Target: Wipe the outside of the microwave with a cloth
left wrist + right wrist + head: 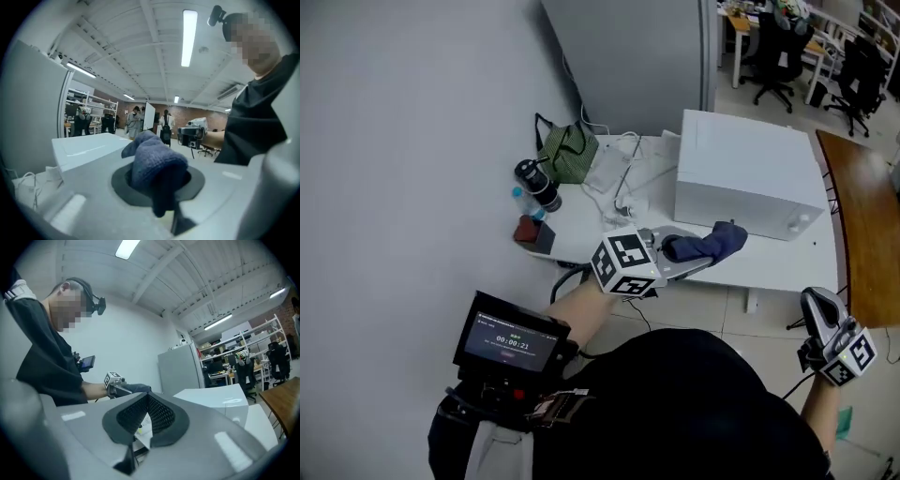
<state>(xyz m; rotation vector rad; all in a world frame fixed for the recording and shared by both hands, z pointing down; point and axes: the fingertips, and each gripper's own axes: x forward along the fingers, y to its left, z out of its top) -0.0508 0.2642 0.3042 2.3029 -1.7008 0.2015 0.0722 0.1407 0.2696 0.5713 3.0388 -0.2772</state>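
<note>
Left gripper clamps blue cloth near white microwave.

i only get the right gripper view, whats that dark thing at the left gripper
observer: a dark blue cloth. The left gripper view shows the left gripper shut on it, with the cloth bunched up over the jaws.
operator: ok and is it on the microwave yet
observer: the head view puts the cloth in front of the microwave's near side, low down by the table. Whether cloth and microwave touch can't be told.
</note>
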